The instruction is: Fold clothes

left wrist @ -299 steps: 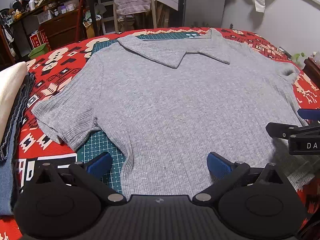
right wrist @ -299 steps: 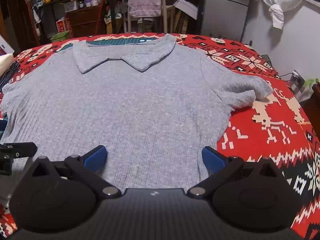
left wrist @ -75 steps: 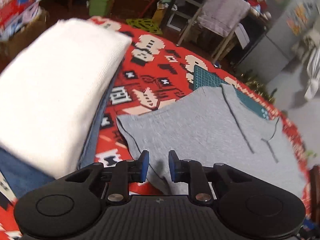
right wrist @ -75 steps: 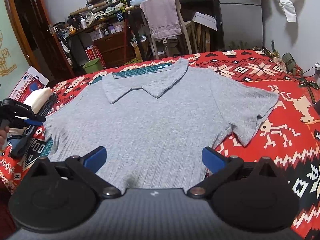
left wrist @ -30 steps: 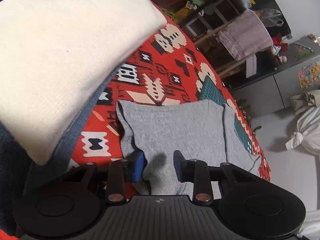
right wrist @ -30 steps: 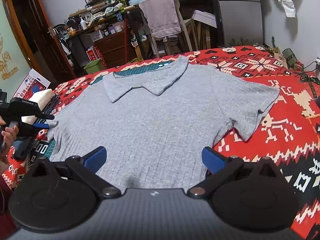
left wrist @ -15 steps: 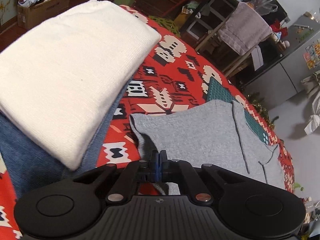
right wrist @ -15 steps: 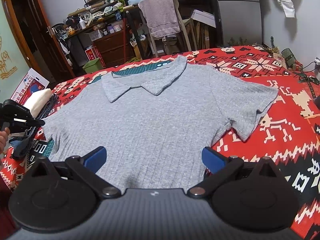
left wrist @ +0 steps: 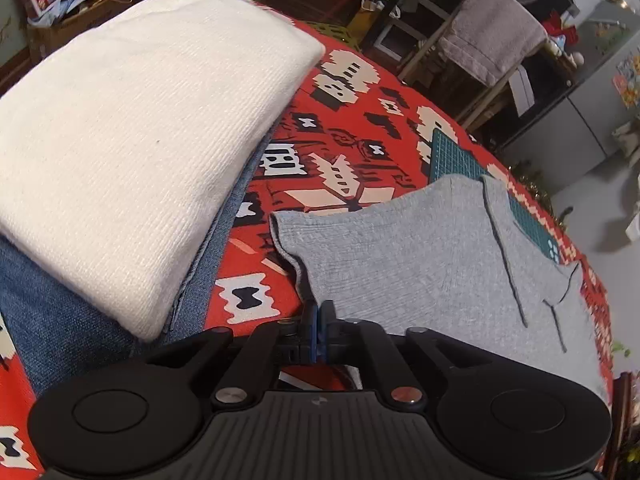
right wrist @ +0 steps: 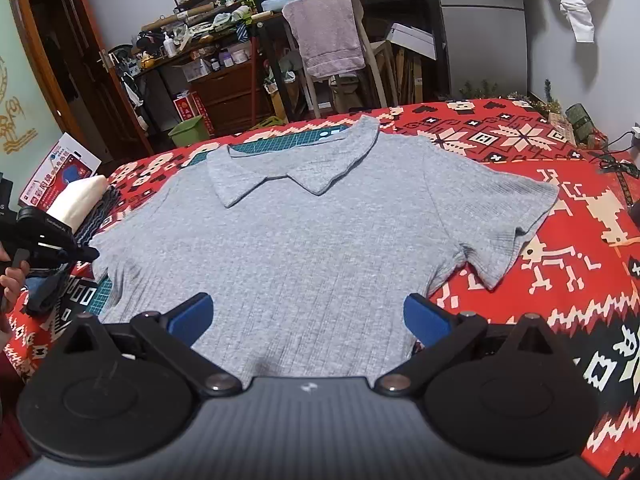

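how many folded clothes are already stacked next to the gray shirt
2 that show: a white knit on top, and a blue denim piece under it, beside the gray shirt. More may be hidden underneath.

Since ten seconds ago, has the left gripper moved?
Yes. The left gripper went from the grey shirt hem to its sleeve, beside the folded white cloth.

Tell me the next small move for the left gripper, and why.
Probably lift the sleeve and carry it inward over the shirt body. The left gripper looks shut on the grey shirt at its sleeve edge, the shirt lies flat and unfolded, and the right gripper hangs open at the hem.
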The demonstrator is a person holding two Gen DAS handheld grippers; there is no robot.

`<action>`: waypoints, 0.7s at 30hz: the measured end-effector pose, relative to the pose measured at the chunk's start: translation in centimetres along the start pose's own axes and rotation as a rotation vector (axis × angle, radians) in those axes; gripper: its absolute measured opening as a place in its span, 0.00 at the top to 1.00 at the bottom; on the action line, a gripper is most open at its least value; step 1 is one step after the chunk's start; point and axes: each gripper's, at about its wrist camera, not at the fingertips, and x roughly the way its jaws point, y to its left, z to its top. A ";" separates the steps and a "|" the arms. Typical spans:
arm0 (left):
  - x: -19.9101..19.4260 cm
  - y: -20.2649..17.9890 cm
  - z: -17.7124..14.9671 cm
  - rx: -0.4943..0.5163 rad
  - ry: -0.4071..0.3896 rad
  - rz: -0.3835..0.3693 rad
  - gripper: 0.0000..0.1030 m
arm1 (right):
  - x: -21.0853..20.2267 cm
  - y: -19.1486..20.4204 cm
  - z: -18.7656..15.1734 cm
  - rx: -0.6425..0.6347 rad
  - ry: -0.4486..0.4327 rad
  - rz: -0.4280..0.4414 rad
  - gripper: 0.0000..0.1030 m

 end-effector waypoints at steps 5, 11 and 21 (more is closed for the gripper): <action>-0.2 -0.2 0.1 0.000 0.010 0.005 0.88 | 0.0 0.0 0.0 0.000 0.002 0.000 0.01; -1.7 -1.0 0.2 0.081 -0.050 0.052 0.78 | 0.0 -0.4 0.0 0.017 0.001 -0.004 0.01; 0.3 -4.0 1.3 0.367 -0.192 0.222 0.71 | 0.2 -0.3 0.0 0.012 0.002 0.001 0.01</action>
